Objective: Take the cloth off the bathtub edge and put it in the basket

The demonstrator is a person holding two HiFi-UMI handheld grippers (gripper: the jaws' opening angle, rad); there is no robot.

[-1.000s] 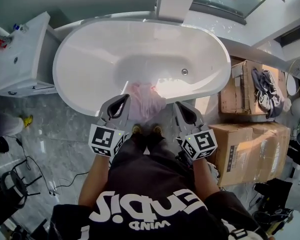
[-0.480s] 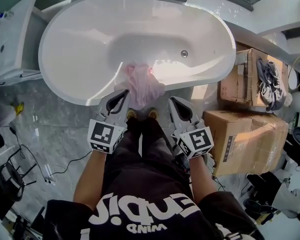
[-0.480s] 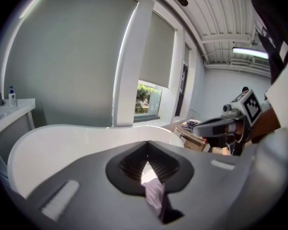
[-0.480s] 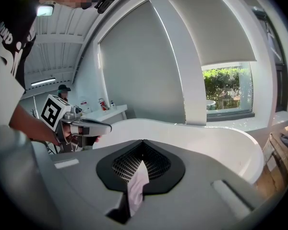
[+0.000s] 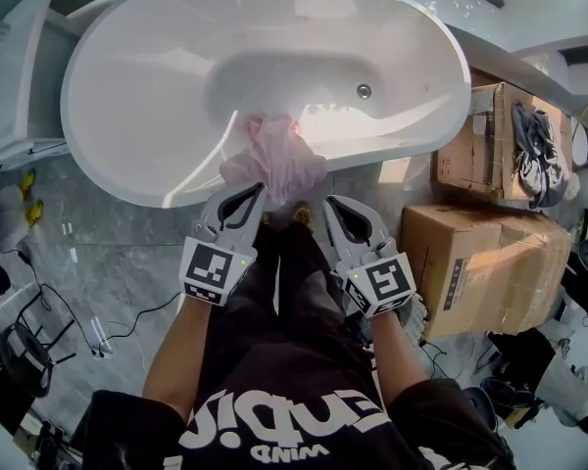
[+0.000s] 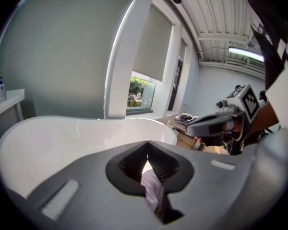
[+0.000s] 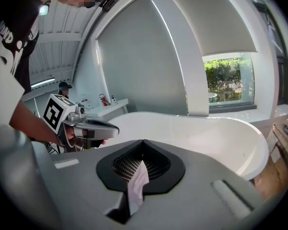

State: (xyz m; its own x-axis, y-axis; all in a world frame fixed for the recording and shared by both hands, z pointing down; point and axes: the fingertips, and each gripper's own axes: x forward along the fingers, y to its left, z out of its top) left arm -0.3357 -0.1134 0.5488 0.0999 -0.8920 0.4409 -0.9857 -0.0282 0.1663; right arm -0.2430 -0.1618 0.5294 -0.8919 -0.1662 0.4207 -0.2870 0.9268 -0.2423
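The left tool [image 5: 256,191] is clenched, its jaws together with nothing held. The right tool [image 5: 326,204] is clenched and empty too. Both point toward the bathtub [image 5: 108,155]. The pink cloth [image 5: 274,155] lies draped over the near edge of the bathtub, just ahead of the two tips and between them. The left tip is very near its lower part.

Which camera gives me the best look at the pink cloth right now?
The head view: the cloth lies draped over the near edge of the bathtub, just ahead of the left claw and right claw. Each gripper view shows only a narrow strip of it past its shut jaws.
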